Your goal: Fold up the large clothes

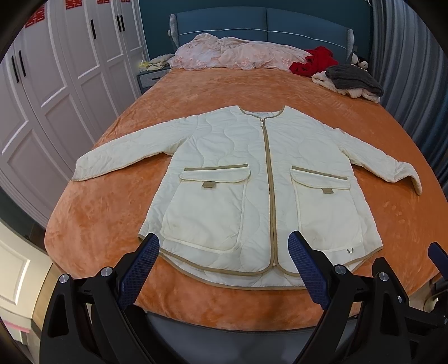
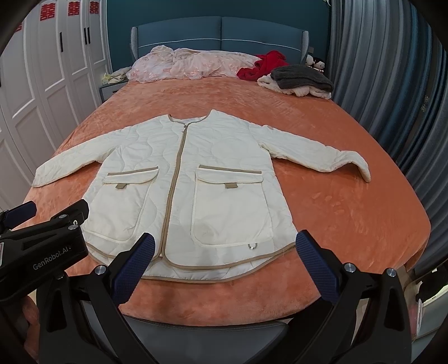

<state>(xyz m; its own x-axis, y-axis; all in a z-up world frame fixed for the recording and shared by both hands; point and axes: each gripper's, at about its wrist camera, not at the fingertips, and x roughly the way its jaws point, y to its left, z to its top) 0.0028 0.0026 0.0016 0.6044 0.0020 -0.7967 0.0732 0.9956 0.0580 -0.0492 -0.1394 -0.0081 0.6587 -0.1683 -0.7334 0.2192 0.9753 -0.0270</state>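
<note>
Here a cream quilted jacket (image 1: pixel 252 179) lies flat and face up on the orange bedspread (image 1: pixel 112 224), zipped to the neck, its hem near the foot edge of the bed and its collar toward the headboard (image 1: pixel 263 25). Both sleeves are spread out toward the side edges, the one on the right of the frame bending down at the cuff. Two flap pockets with tan trim sit either side of the zip.

The left gripper (image 1: pixel 224 252) hangs above the foot edge with its jaws wide apart and nothing between them; its blue pads frame the left pocket and the zip. The right gripper (image 2: pixel 224 252) is likewise spread wide and empty, over the hem by the right pocket, just beside the left one.

At the head edge lie a rumpled pink quilt (image 1: pixel 232 53), a red garment (image 1: pixel 313 63) and, in the right corner, a grey knit (image 1: pixel 352 77) on top of a white fleecy piece. White wardrobe doors (image 1: pixel 56 92) run along the left side, pleated curtains (image 2: pixel 392 84) along the right.
</note>
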